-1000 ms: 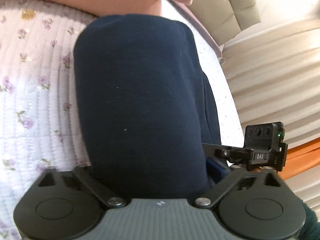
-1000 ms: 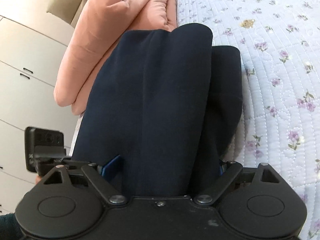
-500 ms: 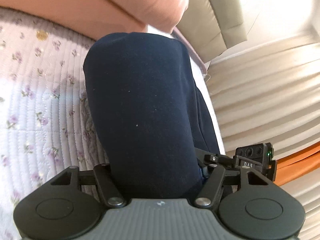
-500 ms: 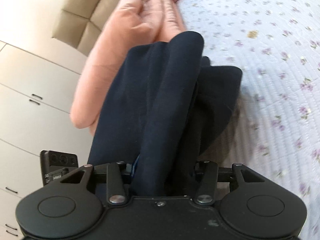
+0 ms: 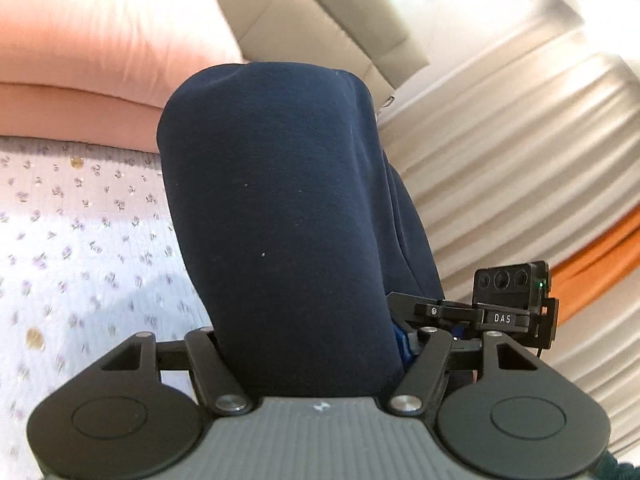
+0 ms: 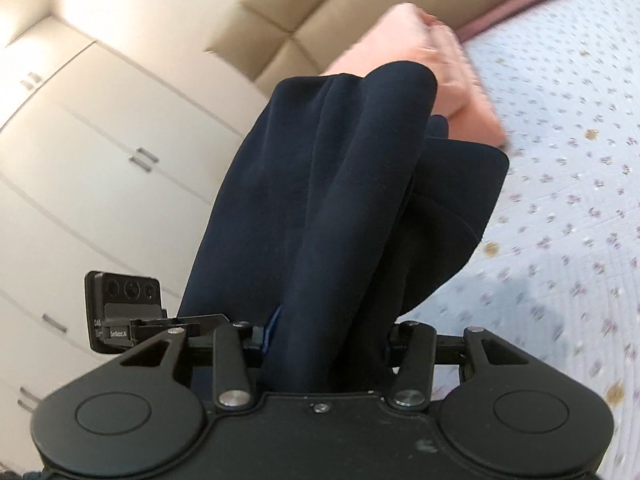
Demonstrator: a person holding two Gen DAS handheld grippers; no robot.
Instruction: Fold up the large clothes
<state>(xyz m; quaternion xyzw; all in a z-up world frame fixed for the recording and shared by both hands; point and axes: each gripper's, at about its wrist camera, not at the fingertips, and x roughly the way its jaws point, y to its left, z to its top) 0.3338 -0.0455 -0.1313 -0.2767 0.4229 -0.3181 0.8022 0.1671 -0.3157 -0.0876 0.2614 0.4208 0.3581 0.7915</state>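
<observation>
Since a second ago you have lifted both grippers off the bed, and the dark blue garment has come up with them: more of the headboard, curtain and wardrobe now shows behind it, and the bedspread sits lower and farther off. Both sets of jaws have closed in from a wider stance during that second, with the cloth between them.

Your left gripper (image 5: 308, 340) is clenched on a thick, rounded bundle of the dark blue garment (image 5: 280, 216), which fills the gap between its jaws and stands up in front of the camera. Your right gripper (image 6: 326, 340) grasps another bunched part of the same garment (image 6: 332, 200); here the cloth falls in long folds, with a loose flap hanging to the right over the bedspread (image 6: 580, 184).

The garment hangs clear above the flowered bedspread (image 5: 80, 240). A pink duvet (image 5: 100, 52) lies folded at the head of the bed, against the beige padded headboard (image 5: 340, 20). Pale pleated curtains (image 5: 500, 152) fill the right of the left wrist view, and a white wardrobe (image 6: 100, 152) with small handles fills the left of the right wrist view. Both views are slightly blurred.
</observation>
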